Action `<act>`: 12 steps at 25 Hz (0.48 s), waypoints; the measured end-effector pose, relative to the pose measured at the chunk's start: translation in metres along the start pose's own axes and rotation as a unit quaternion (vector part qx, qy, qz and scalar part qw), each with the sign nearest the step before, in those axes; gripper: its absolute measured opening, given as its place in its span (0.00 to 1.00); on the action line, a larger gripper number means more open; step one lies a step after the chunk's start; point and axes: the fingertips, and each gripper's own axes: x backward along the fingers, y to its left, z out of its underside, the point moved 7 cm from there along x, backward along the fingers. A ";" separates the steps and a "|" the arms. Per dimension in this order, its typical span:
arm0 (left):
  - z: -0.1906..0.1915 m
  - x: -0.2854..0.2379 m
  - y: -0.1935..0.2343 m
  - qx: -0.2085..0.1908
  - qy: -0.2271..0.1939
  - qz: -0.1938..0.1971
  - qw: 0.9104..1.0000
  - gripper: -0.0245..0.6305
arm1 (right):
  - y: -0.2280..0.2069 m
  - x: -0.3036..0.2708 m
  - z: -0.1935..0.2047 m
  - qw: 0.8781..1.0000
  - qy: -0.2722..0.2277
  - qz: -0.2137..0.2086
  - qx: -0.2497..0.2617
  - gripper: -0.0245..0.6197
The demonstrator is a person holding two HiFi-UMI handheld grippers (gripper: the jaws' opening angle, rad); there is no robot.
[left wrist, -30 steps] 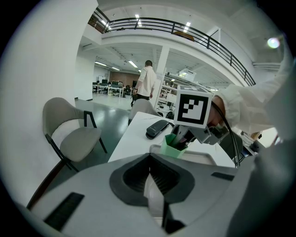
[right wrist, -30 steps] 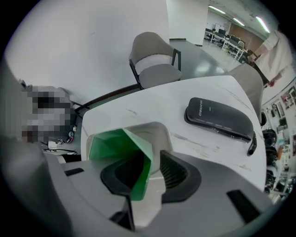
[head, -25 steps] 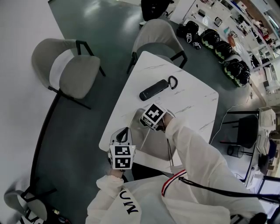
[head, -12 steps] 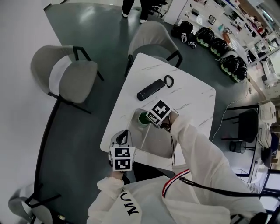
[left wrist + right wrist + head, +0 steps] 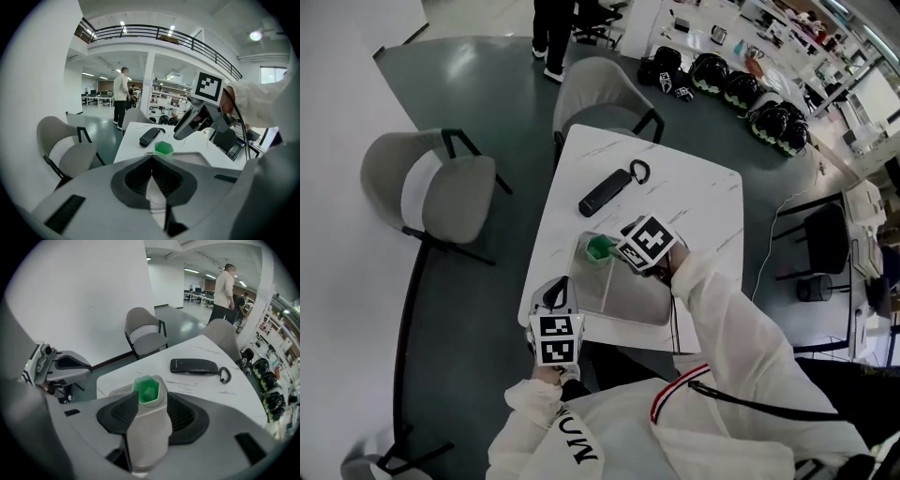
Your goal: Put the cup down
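Two tools, left first: holds left gripper (image 5: 562, 286) closed on nothing, angled down at near table (image 5: 703, 202) edge, likely idle as unneeded. Stands cup (image 5: 600, 248) upright in tray (image 5: 633, 305) corner; poises right gripper (image 5: 621, 253) steeply down just above, jaws just parted wide, cup free below between them, apparently released.

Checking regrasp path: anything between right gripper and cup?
Nothing visible. Right gripper, jaws just opened, hangs over the cup on the tray; the cup shows between the jaws, untouched.
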 end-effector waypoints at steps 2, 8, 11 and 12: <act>-0.002 0.005 -0.002 -0.012 -0.003 0.007 1.000 0.05 | 0.008 0.013 0.007 1.000 -0.016 0.006 -0.007 0.34; -0.008 0.028 -0.013 -0.048 -0.016 0.031 0.998 0.05 | 0.040 0.056 0.033 0.995 -0.086 0.023 -0.045 0.34; -0.009 0.044 -0.021 -0.064 -0.024 0.043 0.997 0.05 | 0.060 0.075 0.052 0.990 -0.120 0.035 -0.072 0.33; -0.009 0.050 -0.024 -0.070 -0.026 0.047 0.996 0.05 | 0.068 0.082 0.058 0.987 -0.131 0.038 -0.082 0.33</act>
